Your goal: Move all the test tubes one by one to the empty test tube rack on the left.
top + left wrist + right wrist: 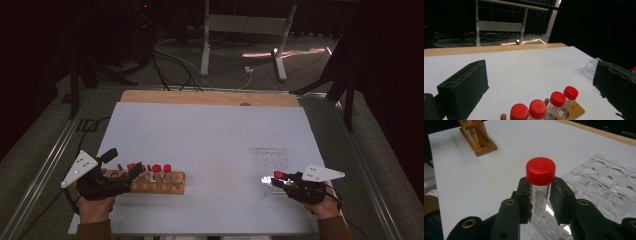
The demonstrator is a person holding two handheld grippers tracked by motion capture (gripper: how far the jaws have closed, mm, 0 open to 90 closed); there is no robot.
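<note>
From above, a white table (210,140) stands on grey floor in a dark room. Left gripper (536,85) gapes over the wooden rack (571,111). Right gripper (541,202) clamps a red-capped tube (540,180) standing in the clear rack (614,182).

Lab bench, red-capped sample tubes (537,109), wooden rack (165,187), clear tube rack (609,182), dark curtains

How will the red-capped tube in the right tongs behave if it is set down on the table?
The tube looks tall and narrow, so it would probably tip if stood alone. Its round body would likely roll once lying flat. The clear wall seems smooth, so it may slip between the pads if they loosen.
</note>
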